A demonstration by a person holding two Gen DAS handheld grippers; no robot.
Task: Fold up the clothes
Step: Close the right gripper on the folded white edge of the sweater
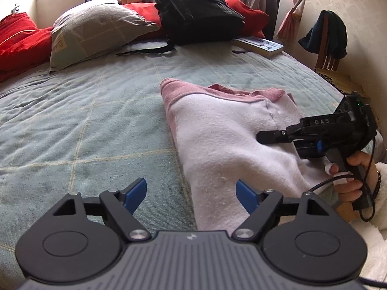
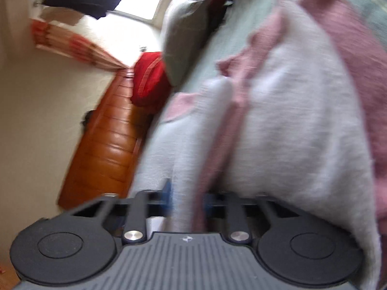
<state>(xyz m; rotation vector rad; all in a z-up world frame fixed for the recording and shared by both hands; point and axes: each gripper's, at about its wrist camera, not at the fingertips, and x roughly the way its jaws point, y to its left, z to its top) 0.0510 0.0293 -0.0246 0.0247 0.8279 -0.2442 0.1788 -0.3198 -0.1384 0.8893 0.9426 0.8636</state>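
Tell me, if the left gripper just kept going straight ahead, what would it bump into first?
Probably the pink sweater. The open left gripper points along the bed, and the sweater's near edge lies between its fingers. Its height above the cloth is unclear, so it might skim over.

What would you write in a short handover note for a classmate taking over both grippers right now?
Left gripper: open, empty, low over the bedspread by the near end of the pink sweatshirt.
Right gripper: fingers closed on a fold of the sweatshirt, lifting it from the right side.
Done: sweatshirt lies inside out and partly doubled over on the bed.
Left: finish this fold, flatten, tidy into a neat stack.
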